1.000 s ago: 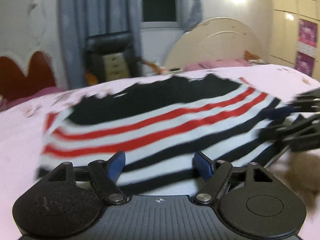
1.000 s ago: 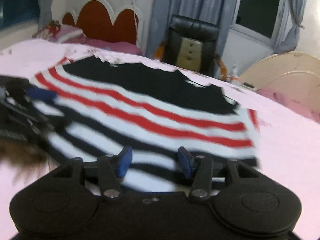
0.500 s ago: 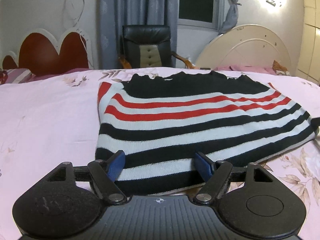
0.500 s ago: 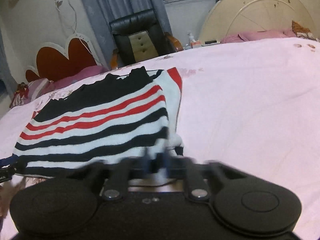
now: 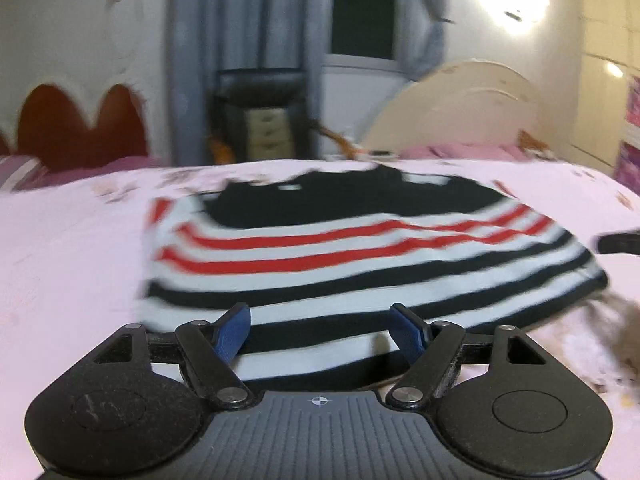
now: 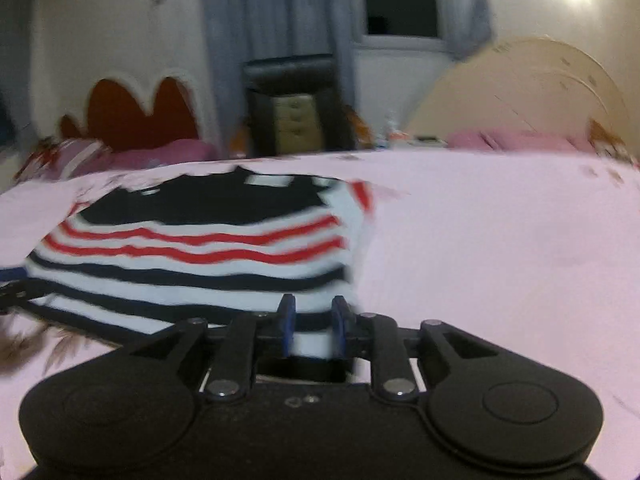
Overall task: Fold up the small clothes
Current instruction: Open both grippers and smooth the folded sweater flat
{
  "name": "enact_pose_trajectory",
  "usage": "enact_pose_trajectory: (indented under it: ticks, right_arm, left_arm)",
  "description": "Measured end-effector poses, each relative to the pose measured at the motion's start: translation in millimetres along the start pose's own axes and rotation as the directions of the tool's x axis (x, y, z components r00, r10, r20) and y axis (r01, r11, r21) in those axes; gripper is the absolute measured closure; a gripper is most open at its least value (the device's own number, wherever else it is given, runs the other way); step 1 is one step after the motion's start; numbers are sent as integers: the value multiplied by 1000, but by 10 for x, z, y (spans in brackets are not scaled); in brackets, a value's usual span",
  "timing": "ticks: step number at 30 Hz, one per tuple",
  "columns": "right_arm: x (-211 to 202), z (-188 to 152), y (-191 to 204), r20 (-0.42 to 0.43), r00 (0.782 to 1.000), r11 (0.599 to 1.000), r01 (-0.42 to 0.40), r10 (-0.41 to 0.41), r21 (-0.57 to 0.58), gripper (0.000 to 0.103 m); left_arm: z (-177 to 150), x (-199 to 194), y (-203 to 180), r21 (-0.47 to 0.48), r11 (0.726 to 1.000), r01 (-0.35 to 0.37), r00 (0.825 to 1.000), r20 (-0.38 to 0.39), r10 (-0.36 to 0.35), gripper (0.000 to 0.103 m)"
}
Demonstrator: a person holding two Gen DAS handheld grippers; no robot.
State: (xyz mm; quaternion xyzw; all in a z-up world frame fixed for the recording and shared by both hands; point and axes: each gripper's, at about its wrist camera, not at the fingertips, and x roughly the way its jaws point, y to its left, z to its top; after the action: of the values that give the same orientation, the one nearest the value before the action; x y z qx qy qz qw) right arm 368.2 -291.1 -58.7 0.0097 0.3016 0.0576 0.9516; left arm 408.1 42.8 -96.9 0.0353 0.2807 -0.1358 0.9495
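I am holding the left claw (image 5: 320, 330) tilted downward over the near hem of the striped sweater (image 5: 352, 264), its blue pads (image 5: 232, 330) standing wide apart with the hem lying between and beneath them, nothing pinched. The sweater is lying flat on the pink bed sheet (image 5: 68, 264), black yoke toward twelve o'clock, red stripes below it, black and white bands running down toward six o'clock. At three o'clock in the left wrist view a dark piece of the other tool is showing at the sweater's edge, too blurred to read.

I am angling the right claw (image 6: 311, 330) downward at the sweater's near right corner. Its jaws are narrow and opening right now; white and dark fabric is showing between the pads, but with the blur I cannot tell whether they are pressing on it. From this side the sweater is spreading toward ten o'clock.

Beyond the bed, at twelve o'clock, a black chair (image 6: 296, 108) is standing before grey curtains (image 6: 276, 24). A red scalloped headboard (image 6: 136, 114) is at ten o'clock, a cream one (image 6: 532, 92) at two o'clock.
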Motion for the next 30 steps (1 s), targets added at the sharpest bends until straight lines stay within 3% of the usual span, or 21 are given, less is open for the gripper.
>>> enact_pose_trajectory:
  ticks: [4, 8, 12, 15, 19, 30]
  right_arm:
    - [232, -58, 359, -56, 996, 992, -68, 63, -104, 84]
    - [383, -212, 426, -102, 995, 983, -12, -6, -183, 83]
    - [298, -239, 139, -87, 993, 990, 71, -82, -122, 82]
    - [254, -292, -15, -96, 994, 996, 44, -51, -80, 83]
    - [282, -275, 72, -105, 991, 990, 66, -79, -121, 81]
    - [307, -280, 12, -95, 993, 995, 66, -73, -74, 80]
  left_arm:
    - [-8, 217, -335, 49, 999, 19, 999, -30, -17, 28]
    - [-82, 220, -244, 46, 999, -2, 999, -42, 4, 28]
    - [-200, 125, 102, 14, 1000, -11, 999, -42, 11, 28]
    - [-242, 76, 242, -4, 1000, 7, 999, -40, -7, 28]
    - [-225, 117, 171, 21, 999, -25, 999, -46, 26, 28]
    - [-253, 117, 145, 21, 999, -41, 998, -40, 41, 27]
